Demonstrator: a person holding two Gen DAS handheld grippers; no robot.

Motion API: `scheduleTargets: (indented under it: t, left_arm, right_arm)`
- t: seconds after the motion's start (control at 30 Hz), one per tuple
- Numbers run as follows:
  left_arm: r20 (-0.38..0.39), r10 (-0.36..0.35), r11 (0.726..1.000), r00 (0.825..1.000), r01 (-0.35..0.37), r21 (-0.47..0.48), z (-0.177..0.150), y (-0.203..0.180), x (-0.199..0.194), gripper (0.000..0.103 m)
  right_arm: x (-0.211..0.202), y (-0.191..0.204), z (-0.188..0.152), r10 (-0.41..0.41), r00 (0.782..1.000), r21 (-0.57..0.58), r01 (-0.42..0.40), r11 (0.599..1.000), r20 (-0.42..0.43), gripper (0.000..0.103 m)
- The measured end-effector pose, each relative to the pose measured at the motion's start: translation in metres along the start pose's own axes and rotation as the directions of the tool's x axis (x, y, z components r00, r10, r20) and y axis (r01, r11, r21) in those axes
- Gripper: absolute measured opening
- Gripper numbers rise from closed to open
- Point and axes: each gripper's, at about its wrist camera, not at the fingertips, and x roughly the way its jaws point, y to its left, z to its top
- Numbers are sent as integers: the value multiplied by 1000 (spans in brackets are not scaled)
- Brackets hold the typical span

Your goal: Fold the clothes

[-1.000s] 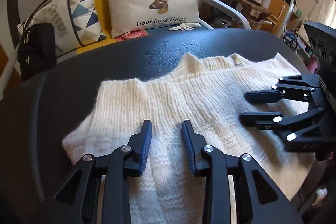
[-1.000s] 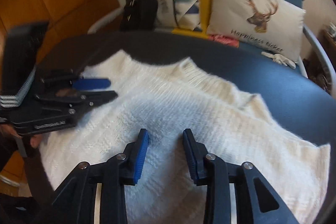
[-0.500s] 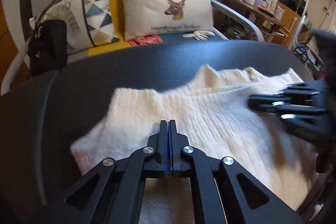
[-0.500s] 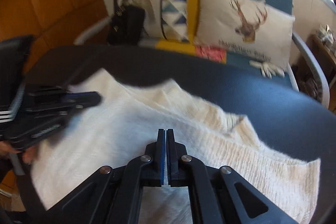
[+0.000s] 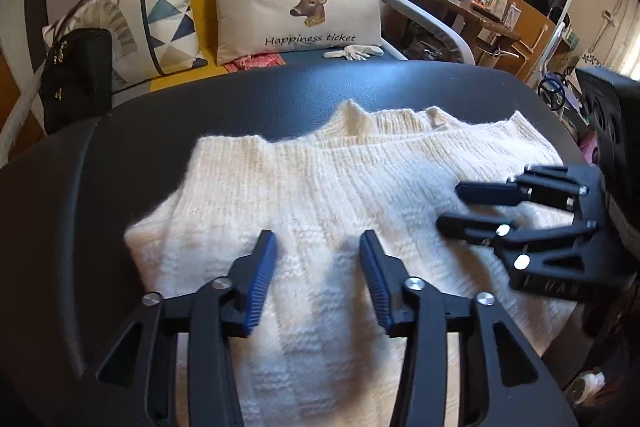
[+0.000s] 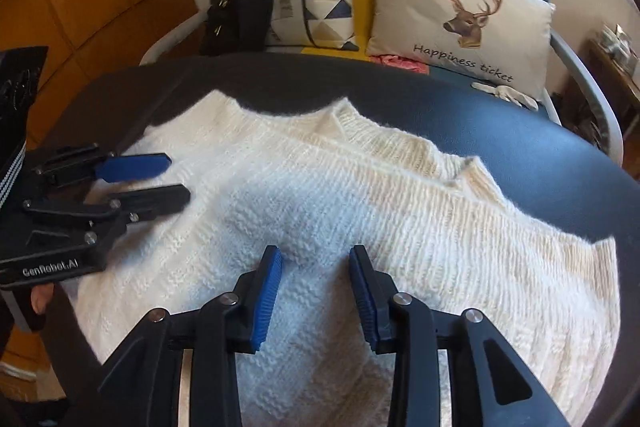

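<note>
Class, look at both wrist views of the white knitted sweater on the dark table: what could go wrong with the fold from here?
1. Both the left gripper and the right gripper are open above the fluffy white knitted sweater; the ribbed blue pads may snag its loose knit.
2. The sweater's near edge reaches the edge of the dark round table, so a tug could drag it off.
3. The grippers sit close together and could collide.

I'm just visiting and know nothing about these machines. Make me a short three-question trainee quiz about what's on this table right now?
1. True or false: the left claw is clamped on the white sweater.
2. What lies under the sweater? A) dark table B) sofa C) floor
3. Fill in: the right claw is ____.

Key: 1 false, it is open above the knit; 2 A; 3 open.
</note>
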Motion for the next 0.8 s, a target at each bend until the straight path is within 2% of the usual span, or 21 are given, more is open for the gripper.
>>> scheduleTargets:
  t: [0.03,0.13,0.2,0.23,0.27,0.3,0.33,0.43,0.57,0.7,0.8]
  left_arm:
    - [-12,3,1000,1000,-3,8,2,-2,5,58]
    - [-30,22,1000,999,-21,19,7,-4,17,59]
    - [-18,22,1000,1000,-22,17,8,-3,18,57]
    - [-8,22,1000,1000,-22,14,9,-2,17,41]
    - [2,22,1000,1000,-22,10,10,-1,16,18]
    - [12,23,1000,1000,-23,6,11,0,14,12]
    - [22,23,1000,999,-23,3,12,1,13,9]
    - [37,26,1000,999,-26,5,17,2,15,6]
    - [76,3,1000,997,-2,-17,23,4,9,6]
    - [173,14,1000,985,-16,13,23,0,-9,6]
    - [150,46,998,988,-51,29,27,-1,2,6]
  right_arm:
    - [1,2,-1,-12,1000,-1,12,1000,-9,41]
    - [4,10,-2,-46,998,-3,46,999,-35,49]
    - [6,15,-4,-69,996,-5,69,998,-52,49]
    - [7,17,-4,-81,995,-6,81,997,-60,45]
    - [4,18,-3,-90,995,-5,90,996,-46,18]
    - [1,17,-2,-98,995,-3,98,995,-24,3]
    - [-3,17,0,-107,994,-1,107,994,-2,4]
    - [-5,17,6,-137,990,-19,137,990,22,4]
    - [-7,10,12,-118,992,7,118,993,53,3]
    - [-23,5,17,-110,988,32,107,994,107,3]
    - [-9,-1,22,-115,991,45,112,993,67,3]
